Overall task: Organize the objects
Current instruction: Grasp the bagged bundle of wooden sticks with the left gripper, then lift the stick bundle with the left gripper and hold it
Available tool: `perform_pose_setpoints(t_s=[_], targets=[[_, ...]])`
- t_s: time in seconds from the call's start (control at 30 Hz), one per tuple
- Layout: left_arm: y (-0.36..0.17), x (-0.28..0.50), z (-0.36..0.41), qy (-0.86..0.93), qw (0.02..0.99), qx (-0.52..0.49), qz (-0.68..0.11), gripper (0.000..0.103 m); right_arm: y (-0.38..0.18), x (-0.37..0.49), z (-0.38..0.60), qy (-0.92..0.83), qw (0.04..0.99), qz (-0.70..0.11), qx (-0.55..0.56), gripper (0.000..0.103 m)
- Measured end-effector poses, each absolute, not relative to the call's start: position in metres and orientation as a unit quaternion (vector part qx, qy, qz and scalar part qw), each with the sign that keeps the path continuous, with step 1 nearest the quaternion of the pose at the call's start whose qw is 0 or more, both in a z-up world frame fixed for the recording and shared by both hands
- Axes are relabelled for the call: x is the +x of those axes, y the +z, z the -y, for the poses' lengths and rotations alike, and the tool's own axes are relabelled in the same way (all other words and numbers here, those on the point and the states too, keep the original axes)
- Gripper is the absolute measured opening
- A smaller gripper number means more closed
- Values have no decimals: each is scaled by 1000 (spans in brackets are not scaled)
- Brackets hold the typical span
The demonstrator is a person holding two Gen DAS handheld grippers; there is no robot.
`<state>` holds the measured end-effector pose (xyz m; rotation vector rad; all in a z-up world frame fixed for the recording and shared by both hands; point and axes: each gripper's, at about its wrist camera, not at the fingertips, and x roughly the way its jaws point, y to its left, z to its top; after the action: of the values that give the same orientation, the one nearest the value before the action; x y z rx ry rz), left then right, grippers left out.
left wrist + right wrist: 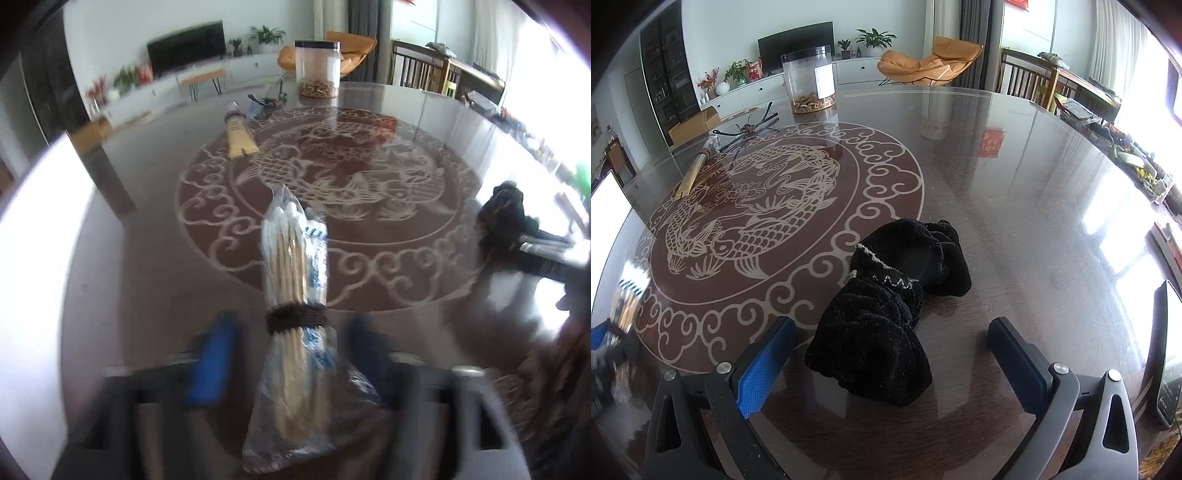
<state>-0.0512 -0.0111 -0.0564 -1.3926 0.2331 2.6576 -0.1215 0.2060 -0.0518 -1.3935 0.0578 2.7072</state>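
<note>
1. Left gripper (291, 354): jaws spread apart, with a bag of cotton swabs (295, 295) lying lengthwise between them. The view is motion-blurred, so I can't tell if either blue pad (210, 363) actually touches the plastic. A dark band (296, 318) is wound around the bundle's middle.
2. Right gripper (890, 354): jaws wide apart, straddling the near end of a black fuzzy cloth (890, 306) lying on the surface (1015, 192). There's a gap on both sides, so nothing is clamped. The cloth has white stitched trim across its middle.
3. Only the left view shows the swab bag properly; in the right view that corner at 9 o'clock is just blur. The cloth fills the right view but is only a dark lump at 3 o'clock in the left one.
4. Both views show a clear jar (809, 81) with a black lid toward 12 o'clock, brownish bits in its bottom, plus a yellowish tube (240, 134) and a tangle of dark cords (748, 129) near it.
5. Writing: blue print on the swab bag and the white label on the jar are both too small or blurred to read.
6. The surface carries a big fish-and-cloud pattern (746, 206) under glass.
</note>
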Motion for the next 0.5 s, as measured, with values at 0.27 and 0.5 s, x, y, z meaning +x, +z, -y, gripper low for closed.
perform_pose_setpoints(t_s=[0.27,0.5], targets=[[-63,-74,29,882,73,-463,-39,103,-52,-121,-206,888,48,-19,-457,103],[-63,-70,31,884,68,-461,-39,103,-52,-122,-206,888,48,-19,-457,103]])
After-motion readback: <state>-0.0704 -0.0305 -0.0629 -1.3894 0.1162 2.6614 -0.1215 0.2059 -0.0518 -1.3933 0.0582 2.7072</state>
